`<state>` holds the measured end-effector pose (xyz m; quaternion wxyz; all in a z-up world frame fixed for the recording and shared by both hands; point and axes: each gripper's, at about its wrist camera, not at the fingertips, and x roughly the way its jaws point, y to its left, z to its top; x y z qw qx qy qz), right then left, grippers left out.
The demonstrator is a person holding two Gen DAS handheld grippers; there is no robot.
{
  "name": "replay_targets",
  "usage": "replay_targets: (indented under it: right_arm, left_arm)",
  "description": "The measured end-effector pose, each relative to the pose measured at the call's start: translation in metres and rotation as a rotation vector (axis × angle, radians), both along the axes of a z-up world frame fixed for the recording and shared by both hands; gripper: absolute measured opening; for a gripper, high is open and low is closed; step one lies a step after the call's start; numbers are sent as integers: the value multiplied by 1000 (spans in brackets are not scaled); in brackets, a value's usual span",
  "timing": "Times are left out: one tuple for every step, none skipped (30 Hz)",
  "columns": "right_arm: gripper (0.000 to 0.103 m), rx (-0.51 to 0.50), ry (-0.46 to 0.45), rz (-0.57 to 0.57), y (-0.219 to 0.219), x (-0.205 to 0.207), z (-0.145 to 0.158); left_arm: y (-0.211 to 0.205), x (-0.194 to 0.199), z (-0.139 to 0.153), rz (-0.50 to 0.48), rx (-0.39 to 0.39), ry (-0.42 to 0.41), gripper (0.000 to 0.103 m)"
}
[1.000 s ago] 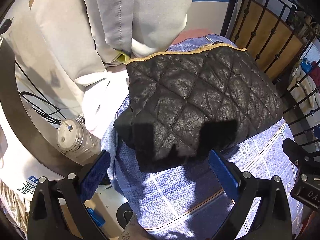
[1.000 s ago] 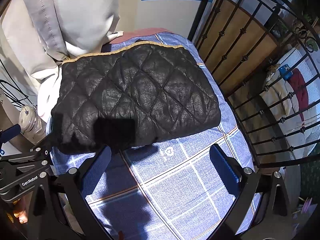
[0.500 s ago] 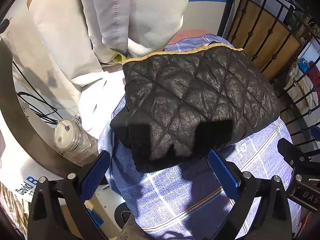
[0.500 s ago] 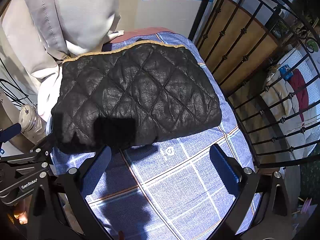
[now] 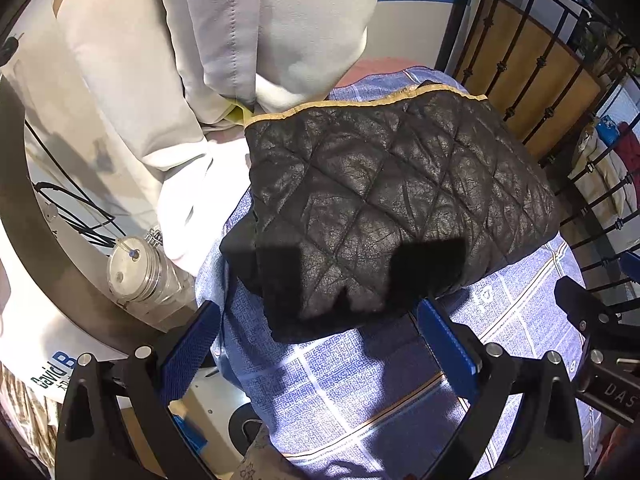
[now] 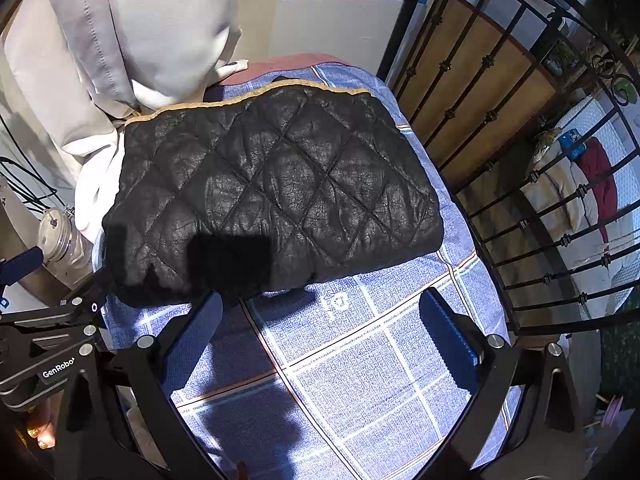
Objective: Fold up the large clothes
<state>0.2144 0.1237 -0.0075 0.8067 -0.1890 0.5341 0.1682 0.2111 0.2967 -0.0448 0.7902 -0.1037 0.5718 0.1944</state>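
Note:
A black quilted jacket (image 5: pixel 384 208) with a tan trimmed far edge lies folded into a thick rectangle on a table under a blue checked cloth (image 5: pixel 360 392). My left gripper (image 5: pixel 320 340) hovers just in front of its near left corner, open, nothing between the blue pads. In the right wrist view the same jacket (image 6: pixel 272 196) fills the middle, and my right gripper (image 6: pixel 324 332) stands open over the cloth (image 6: pixel 360 360) in front of its near edge. Each gripper's shadow falls on the jacket's front.
Pale grey and white clothes (image 5: pixel 224 40) hang behind the table at the left. A clear plastic jar (image 5: pixel 136 272) stands beside the table's left edge. A black iron railing (image 6: pixel 532 184) with wood panels runs close along the right side.
The left gripper has drifted slightly left and closer, so the jacket sits a little further right in its view. The right gripper and the jacket have barely moved.

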Motion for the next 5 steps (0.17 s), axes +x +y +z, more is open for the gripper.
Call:
replay_targets:
  right_arm:
    - [97,-1,0,1,0,0,0]
    - [97,-2,0,2,0,0,0]
    - [97,-2,0,2,0,0,0]
    - [97,-1,0,2,0,0,0]
    - [97,-1,0,1,0,0,0]
  left_arm:
    - [0,0,0,-1,-1,0,97]
    - [0,0,0,-2,0,0,97]
    - [0,-1,0,-2,0,-1,97]
    - [0,-1,0,-1,-1,-1,97]
    - [0,-1,0,-2,-2,-1,97]
